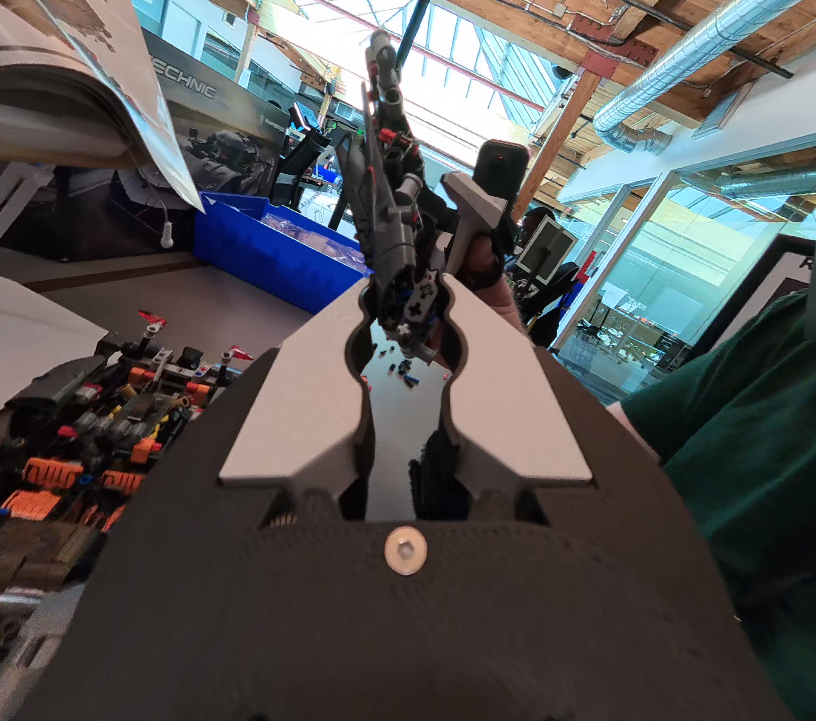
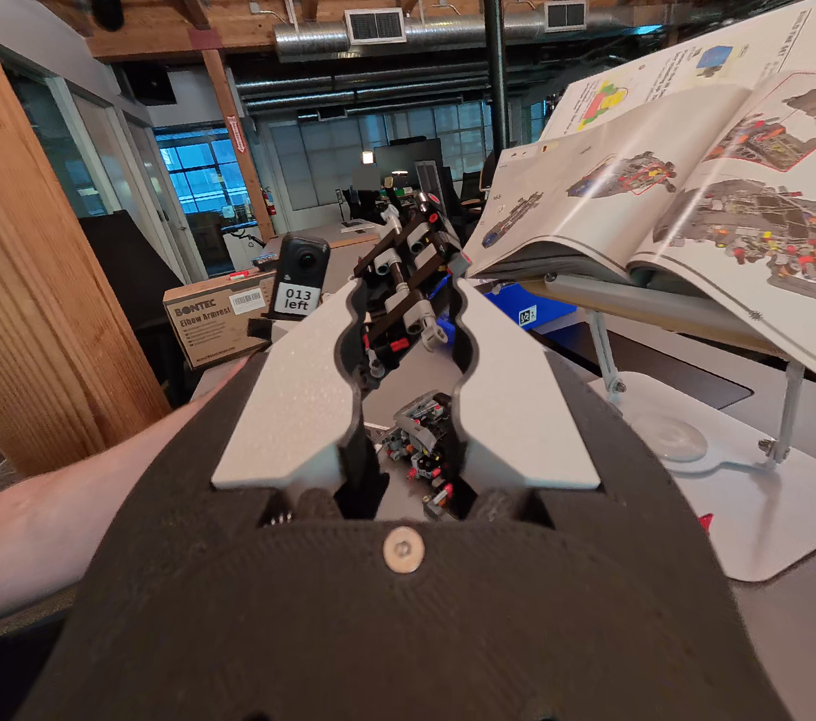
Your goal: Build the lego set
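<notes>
A long grey and black lego subassembly (image 1: 391, 214) with red pins is held up in the air, tilted, between both grippers. My left gripper (image 1: 408, 304) is shut on its lower end. My right gripper (image 2: 406, 289) is shut on the same subassembly (image 2: 408, 276) from the opposite side; one of its grey fingers (image 1: 470, 210) shows behind the piece in the left wrist view. The large dark lego model (image 1: 110, 413) with orange parts lies on the table at the lower left. A smaller grey lego section (image 2: 421, 441) lies on the table below my right gripper.
Several small loose pieces (image 1: 404, 371) lie on the table under the left gripper. A blue bin (image 1: 273, 254) stands behind. The open instruction book (image 2: 662, 214) rests on a white stand (image 2: 689, 474) to the right. A cardboard box (image 2: 212, 320) sits at the left. A green sleeve (image 1: 728, 457) is close on the right. The grippers' ends are close to 7 cm from one another. The smaller grey lego section (image 2: 421, 441) is about 15 cm from my left fingertips.
</notes>
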### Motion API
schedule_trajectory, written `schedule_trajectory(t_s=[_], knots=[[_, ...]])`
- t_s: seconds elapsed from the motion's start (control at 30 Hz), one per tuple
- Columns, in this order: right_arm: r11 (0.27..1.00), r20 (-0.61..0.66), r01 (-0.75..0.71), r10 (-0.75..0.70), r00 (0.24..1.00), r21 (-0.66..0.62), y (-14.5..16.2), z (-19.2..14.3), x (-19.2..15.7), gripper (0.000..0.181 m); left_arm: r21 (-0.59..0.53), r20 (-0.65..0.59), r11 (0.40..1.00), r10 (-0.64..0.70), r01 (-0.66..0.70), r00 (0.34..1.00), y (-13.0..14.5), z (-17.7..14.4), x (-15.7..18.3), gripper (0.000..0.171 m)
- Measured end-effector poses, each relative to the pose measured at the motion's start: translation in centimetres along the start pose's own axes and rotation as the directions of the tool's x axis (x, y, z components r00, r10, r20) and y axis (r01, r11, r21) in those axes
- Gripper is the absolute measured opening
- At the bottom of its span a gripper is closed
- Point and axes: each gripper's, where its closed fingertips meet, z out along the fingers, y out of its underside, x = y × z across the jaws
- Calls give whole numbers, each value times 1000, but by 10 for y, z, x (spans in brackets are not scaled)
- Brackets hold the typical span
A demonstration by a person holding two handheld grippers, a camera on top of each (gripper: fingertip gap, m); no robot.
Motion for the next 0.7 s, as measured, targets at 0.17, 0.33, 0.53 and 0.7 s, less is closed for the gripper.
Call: schedule_trajectory(t_s=[0.17, 0.33, 0.53, 0.7], knots=[[998, -20, 63, -63, 998, -5, -11, -21, 13, 38, 26, -57, 999, -29, 30, 998, -6, 17, -9, 23], [996, -11, -87, 87, 996, -2, -12, -41, 37, 69, -4, -99, 999, -52, 52, 994, -2, 35, -14, 23], [953, 144, -295, 302, 942, -68, 15, -38, 33, 46, -111, -129, 993, -49, 35, 990, 27, 60, -13, 23], [926, 134, -375, 377, 917, -35, 24, -45, 46, 24, -101, -101, 995, -24, 13, 995, 35, 63, -19, 23]])
